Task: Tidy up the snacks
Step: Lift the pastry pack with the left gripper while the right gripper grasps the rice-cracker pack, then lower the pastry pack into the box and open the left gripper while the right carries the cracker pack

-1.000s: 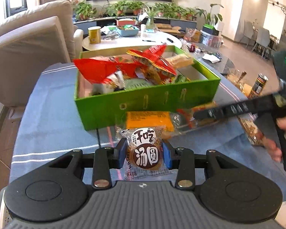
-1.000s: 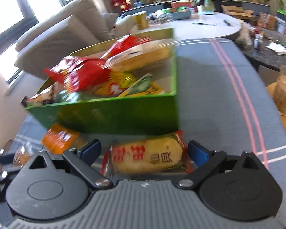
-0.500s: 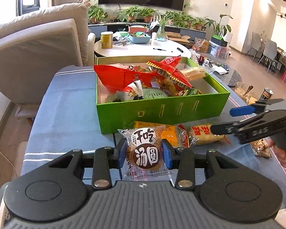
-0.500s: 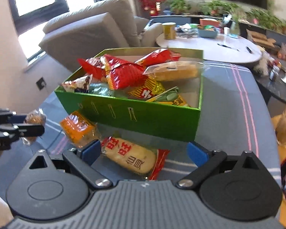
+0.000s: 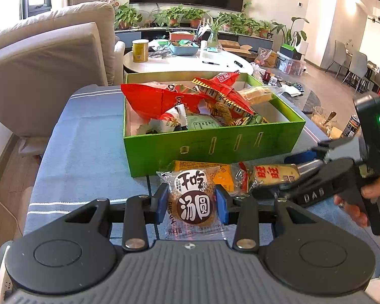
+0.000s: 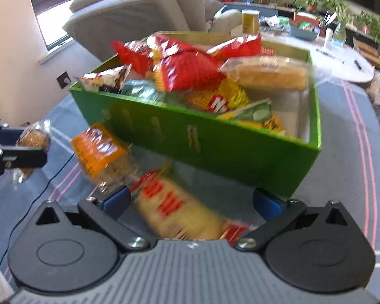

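The left gripper (image 5: 193, 204) is clamped on a round cake (image 5: 193, 201) in clear wrap, both blue pads pressing its sides, and holds it above the blue cloth (image 5: 88, 152) just short of the green box (image 5: 215, 147). That box sits at twelve o'clock from the cake, stuffed with red bags (image 5: 162, 98) and other packets. Between cake and box, an orange packet (image 5: 205, 171) lies flat on the cloth, touching the box wall. Over at two o'clock from the cake lies a yellow cracker pack (image 5: 273, 176), and the right gripper (image 6: 192, 201) is right on it: in its own blurred view the jaws stand wide apart with the pack (image 6: 174, 210) between them, slanted, neither pad pressing it. From there the box (image 6: 215, 147) is at twelve o'clock, the orange packet (image 6: 101, 149) at ten, and the left gripper (image 6: 25, 144) with its cake out at nine.
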A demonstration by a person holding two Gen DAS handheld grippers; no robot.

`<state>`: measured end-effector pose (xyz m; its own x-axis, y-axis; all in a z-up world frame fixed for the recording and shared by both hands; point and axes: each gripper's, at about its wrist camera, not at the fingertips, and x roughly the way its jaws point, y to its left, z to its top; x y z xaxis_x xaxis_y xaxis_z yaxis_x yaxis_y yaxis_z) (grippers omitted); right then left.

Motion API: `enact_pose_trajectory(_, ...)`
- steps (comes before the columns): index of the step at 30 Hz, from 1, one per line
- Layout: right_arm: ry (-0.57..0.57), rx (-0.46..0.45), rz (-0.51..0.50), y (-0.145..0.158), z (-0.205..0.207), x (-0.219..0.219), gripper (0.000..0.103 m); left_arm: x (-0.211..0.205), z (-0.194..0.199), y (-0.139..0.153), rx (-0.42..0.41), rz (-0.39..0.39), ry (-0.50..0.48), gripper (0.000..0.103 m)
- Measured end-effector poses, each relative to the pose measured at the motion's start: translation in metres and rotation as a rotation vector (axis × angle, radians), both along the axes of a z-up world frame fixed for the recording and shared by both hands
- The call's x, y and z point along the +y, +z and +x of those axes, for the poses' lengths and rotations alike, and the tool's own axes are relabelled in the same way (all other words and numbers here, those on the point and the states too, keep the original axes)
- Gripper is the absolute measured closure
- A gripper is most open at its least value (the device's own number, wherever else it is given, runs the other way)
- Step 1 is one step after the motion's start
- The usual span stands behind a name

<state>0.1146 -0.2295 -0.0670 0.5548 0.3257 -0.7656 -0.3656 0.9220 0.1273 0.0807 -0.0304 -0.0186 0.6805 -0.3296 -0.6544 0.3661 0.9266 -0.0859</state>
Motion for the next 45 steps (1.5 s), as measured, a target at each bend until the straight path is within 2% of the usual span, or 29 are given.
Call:
enact_pose_trajectory(11, 0.081, 0.079, 0.024, 0.008, -0.035, 0.014, 0.000, 0.003, -0.002, 0.002, -0.005, -0.013, 0.005, 0.067)
enact_pose_trajectory(14, 0.110, 0.057, 0.042, 0.013, -0.042, 0.012, 0.000, 0.004, -0.003, 0.003, -0.009, -0.013, 0.010, 0.067)
enact_pose_trajectory(18, 0.040, -0.013, -0.010, 0.017, -0.036, 0.005, 0.000, 0.004, -0.002, 0.003, -0.010, -0.015, 0.014, 0.067)
enact_pose_trajectory(24, 0.126, -0.034, -0.061, 0.005, -0.026, 0.019, 0.000, 0.004, -0.002, 0.004, -0.008, -0.014, 0.016, 0.067)
enact_pose_trajectory(28, 0.103, -0.024, -0.118, -0.004, -0.022, 0.023, 0.002, 0.004, -0.002, 0.004, -0.009, -0.016, 0.016, 0.067)
enact_pose_trajectory(29, 0.101, -0.028, -0.106, -0.002, -0.023, 0.021, 0.003, 0.004, -0.001, 0.004, -0.010, -0.016, 0.018, 0.067)
enact_pose_trajectory(30, 0.095, -0.032, -0.103, 0.001, -0.024, 0.021, 0.008, 0.005, -0.001, 0.005, -0.011, -0.017, 0.020, 0.067)
enact_pose_trajectory(31, 0.084, -0.029, -0.100, 0.005, -0.025, 0.018, 0.028, 0.004, -0.001, 0.005, -0.013, -0.018, 0.022, 0.067)
enact_pose_trajectory(32, 0.067, -0.022, -0.088, 0.008, -0.024, 0.015, 0.030, 0.004, -0.001, 0.007, -0.017, -0.020, 0.021, 0.067)
enact_pose_trajectory(36, 0.032, -0.055, 0.020, 0.029, -0.030, 0.002, 0.030, 0.003, -0.003, 0.014, -0.034, -0.040, 0.007, 0.067)
enact_pose_trajectory(40, 0.000, -0.138, 0.107, 0.060, -0.036, -0.004, 0.030, -0.001, -0.001, 0.028, -0.068, -0.052, -0.008, 0.067)
enact_pose_trajectory(45, -0.099, -0.279, 0.131, 0.091, -0.026, -0.011, 0.030, -0.012, 0.010, 0.049, -0.128, -0.059, -0.016, 0.067)
